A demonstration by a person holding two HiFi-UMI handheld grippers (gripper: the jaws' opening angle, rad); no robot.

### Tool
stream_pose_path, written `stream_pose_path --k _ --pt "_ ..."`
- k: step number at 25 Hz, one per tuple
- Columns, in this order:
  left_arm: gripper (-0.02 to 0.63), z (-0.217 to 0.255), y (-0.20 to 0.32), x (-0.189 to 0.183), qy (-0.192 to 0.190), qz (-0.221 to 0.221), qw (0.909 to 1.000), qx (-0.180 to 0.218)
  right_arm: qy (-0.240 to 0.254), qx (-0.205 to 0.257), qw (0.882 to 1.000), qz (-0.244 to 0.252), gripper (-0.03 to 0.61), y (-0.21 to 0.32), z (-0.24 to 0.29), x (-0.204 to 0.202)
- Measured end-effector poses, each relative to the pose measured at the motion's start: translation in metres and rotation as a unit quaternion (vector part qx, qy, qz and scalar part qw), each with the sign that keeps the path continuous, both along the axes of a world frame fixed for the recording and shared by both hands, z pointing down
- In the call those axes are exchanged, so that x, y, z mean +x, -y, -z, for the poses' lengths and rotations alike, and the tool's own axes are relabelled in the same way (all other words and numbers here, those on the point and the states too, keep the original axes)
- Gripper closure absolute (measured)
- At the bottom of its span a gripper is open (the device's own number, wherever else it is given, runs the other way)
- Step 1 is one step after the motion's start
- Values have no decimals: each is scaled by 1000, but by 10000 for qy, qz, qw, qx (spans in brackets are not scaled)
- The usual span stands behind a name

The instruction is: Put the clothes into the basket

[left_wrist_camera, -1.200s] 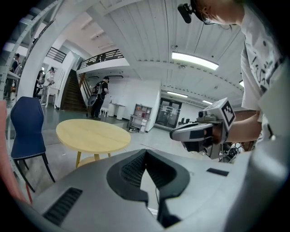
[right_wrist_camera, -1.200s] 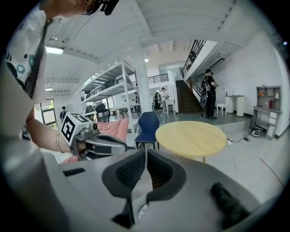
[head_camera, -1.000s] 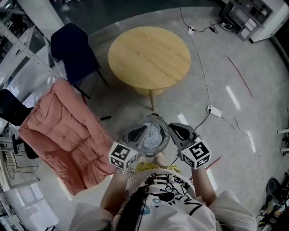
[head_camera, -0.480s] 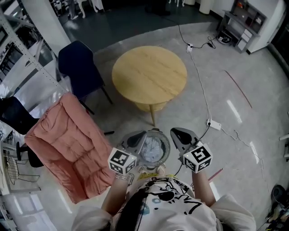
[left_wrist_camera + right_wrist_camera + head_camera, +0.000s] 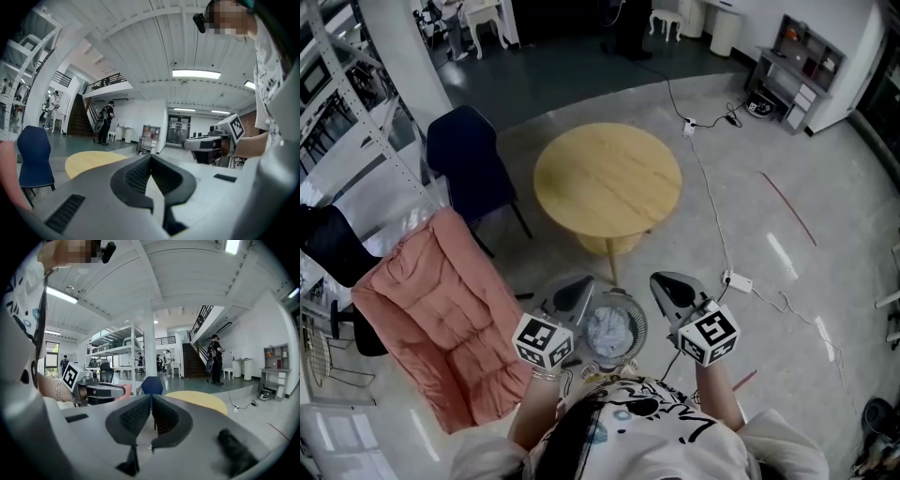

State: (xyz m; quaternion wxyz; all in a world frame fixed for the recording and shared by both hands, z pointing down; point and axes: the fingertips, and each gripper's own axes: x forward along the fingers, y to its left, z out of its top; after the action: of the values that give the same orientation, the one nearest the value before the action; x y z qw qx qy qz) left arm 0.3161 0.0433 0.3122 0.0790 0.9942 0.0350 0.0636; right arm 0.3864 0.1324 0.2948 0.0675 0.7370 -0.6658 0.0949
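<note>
Pink padded quilt (image 5: 431, 309) draped at left; round wooden worktop (image 5: 607, 183) ahead. On the floor between the 2 tools stands the basket (image 5: 639, 319), with pale clothes (image 5: 607, 330) bunched inside it. Left claw (image 5: 150, 164) and right claw (image 5: 151, 404): both pressed shut, holding nothing, 1 on each side of the basket and above it. Likely hazards: 1 low sweep of either tool could tip the light basket and spill its load; the floor cable (image 5: 712, 206) nearby could snag a foot.
</note>
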Motion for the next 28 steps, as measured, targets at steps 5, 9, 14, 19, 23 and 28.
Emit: stream_pose_path --k 5,9,14,19,23,28 --pt "598 13 9 -11 -99 130 9999 18 -146 10 9998 100 548 0 8 -8" --pt "598 18 12 -20 -151 235 9996 1 -333 122 9993 75 548 -2 19 -13" --pt "598 18 9 -31 -136 302 9994 15 -535 131 9982 216 548 -2 26 -24" --pt "598 18 13 -40 -113 319 9994 4 -562 124 9979 303 548 5 27 -35" --pt "598 15 14 -47 -81 338 9994 -11 -595 113 9976 332 548 7 26 -41" --pt "598 10 12 -49 -16 319 9995 -10 -558 141 9978 331 548 3 23 -44"
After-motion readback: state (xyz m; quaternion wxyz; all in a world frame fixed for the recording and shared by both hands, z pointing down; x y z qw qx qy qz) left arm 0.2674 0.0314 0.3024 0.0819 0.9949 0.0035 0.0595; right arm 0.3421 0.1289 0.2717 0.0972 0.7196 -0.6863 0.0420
